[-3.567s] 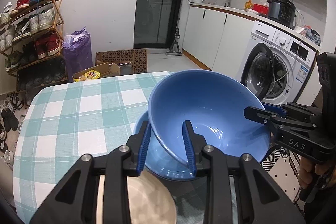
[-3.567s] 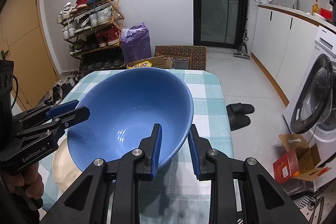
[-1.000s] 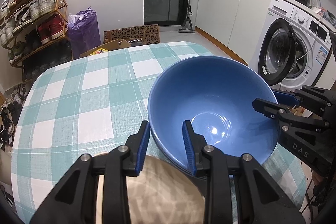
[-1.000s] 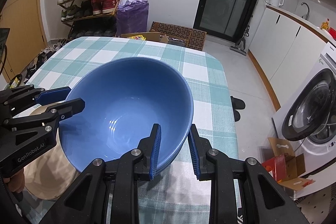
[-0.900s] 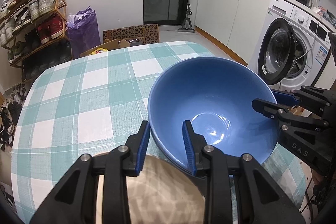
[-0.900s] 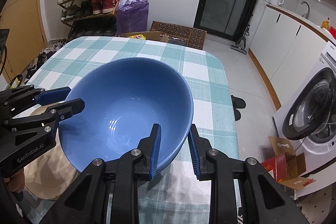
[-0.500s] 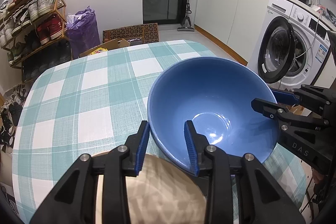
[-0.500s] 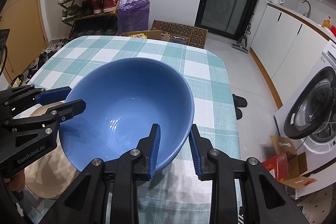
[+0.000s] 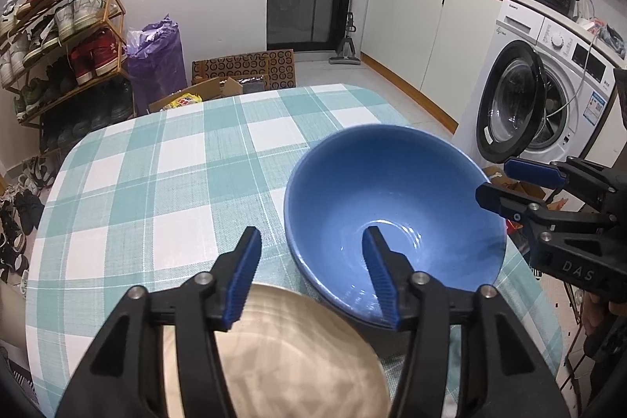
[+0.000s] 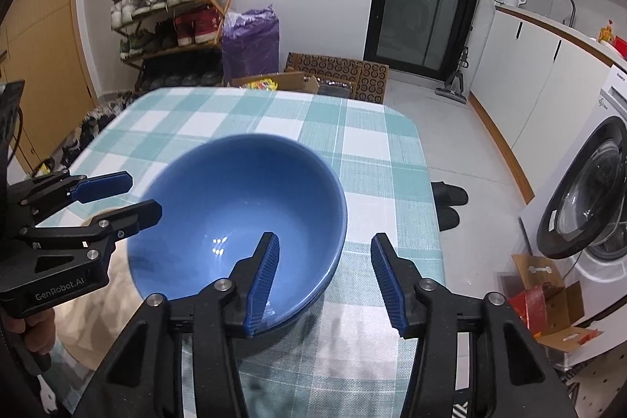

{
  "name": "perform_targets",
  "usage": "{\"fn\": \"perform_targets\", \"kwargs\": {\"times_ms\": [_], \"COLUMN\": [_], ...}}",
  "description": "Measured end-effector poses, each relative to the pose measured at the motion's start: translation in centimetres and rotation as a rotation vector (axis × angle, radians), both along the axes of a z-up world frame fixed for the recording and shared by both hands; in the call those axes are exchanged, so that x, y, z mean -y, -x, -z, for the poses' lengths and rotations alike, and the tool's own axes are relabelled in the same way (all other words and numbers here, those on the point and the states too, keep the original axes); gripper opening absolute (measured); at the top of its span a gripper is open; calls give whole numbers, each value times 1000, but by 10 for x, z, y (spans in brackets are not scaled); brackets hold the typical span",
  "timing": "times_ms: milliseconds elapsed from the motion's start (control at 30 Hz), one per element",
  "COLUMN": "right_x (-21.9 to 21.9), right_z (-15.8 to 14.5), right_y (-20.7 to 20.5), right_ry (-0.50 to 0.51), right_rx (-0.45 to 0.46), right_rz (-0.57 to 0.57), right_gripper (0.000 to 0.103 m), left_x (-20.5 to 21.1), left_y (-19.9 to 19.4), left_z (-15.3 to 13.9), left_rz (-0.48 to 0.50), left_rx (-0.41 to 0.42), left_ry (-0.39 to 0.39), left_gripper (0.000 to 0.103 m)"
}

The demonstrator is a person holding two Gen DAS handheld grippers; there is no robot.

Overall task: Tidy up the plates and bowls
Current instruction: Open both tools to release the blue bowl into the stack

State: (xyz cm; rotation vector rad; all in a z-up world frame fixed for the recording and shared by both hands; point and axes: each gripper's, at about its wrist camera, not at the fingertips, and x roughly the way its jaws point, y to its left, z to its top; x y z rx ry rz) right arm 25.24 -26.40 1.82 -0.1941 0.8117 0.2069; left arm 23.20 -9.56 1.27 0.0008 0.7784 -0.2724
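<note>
A large blue bowl [image 9: 392, 206] rests in a second blue dish whose rim [image 9: 376, 320] shows beneath it, near the right edge of the checked table [image 9: 164, 175]. The bowl also shows in the right wrist view [image 10: 235, 214]. My left gripper [image 9: 313, 277] is open, its jaws spread either side of the bowl's near-left rim without touching. My right gripper [image 10: 325, 277] is open, straddling the bowl's right rim. A beige plate [image 9: 298, 351] lies under my left gripper, just in front of the bowl; its edge shows in the right wrist view [image 10: 90, 324].
The table's right edge [image 10: 431, 206] drops to the floor with slippers [image 10: 450, 202] and a washing machine [image 9: 540, 104]. A shoe rack [image 9: 58, 38], a purple bag [image 9: 156, 61] and cardboard boxes [image 9: 243, 73] stand beyond the far edge.
Both grippers have opened and let go of the blue bowl's rim. The bowl now sits lower, nested in the dish on the table. Both grippers have pulled back slightly.
</note>
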Motion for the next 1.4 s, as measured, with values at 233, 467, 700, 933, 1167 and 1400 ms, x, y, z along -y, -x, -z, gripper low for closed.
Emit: {"fn": "perform_targets", "kwargs": {"times_ms": [233,467,700,933,1167,1400], "right_x": [14,24,30,30,31,36], "right_z": [-16,-13,-5,7,20,32], "right_y": [7,3,1,-5,-11,-19], "right_ry": [-58,-114,-131,-138,-154,-213], "right_rx": [41,10,-7,-27,-51,-80], "right_rz": [17,42,52,54,43,41], "right_gripper": [87,97,99,99,99,99], "left_x": [-9,-16,-20,-21,-16,-10], "left_y": [3,4,-2,-9,-14,-20], "left_z": [-8,-7,5,17,24,29], "left_rz": [-6,3,-11,-25,-14,-9], "left_rx": [17,26,-10,-48,-73,-92], "left_ry": [31,84,129,161,176,181], "left_gripper": [85,98,98,98,98,98]}}
